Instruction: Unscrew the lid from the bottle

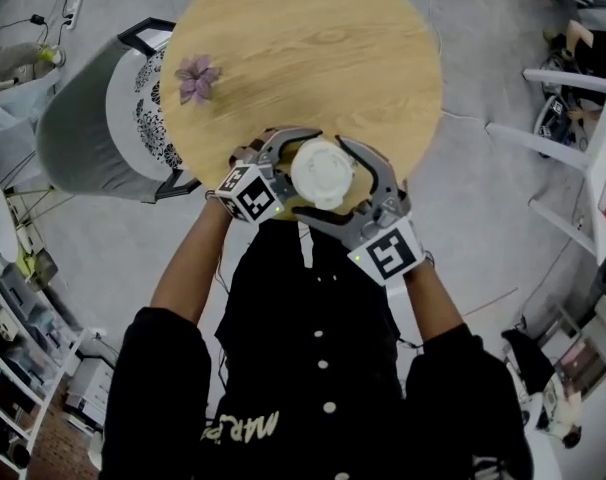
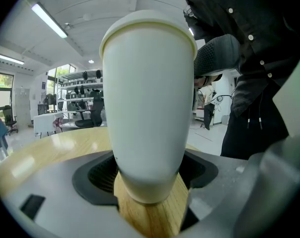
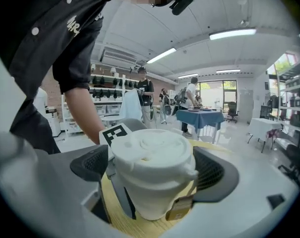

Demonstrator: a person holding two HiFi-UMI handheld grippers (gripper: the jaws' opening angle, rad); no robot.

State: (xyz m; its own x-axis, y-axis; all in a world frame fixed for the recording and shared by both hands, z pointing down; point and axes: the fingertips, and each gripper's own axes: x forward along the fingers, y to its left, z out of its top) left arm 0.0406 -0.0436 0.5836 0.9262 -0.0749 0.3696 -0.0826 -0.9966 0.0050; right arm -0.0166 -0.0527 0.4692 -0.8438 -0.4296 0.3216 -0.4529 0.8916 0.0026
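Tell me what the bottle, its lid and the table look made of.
The bottle: likely plastic or coated metal, smooth matte off-white, soft even sheen.
The lid: probably plastic, matte white, moulded ridges and a side tab.
The table: wood or wood-look laminate, pale visible grain; can't tell which.

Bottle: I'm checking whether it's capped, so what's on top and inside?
A white lid sits on top of the bottle, over its mouth. The inside cannot be seen: the lid covers it and the bottle is opaque.
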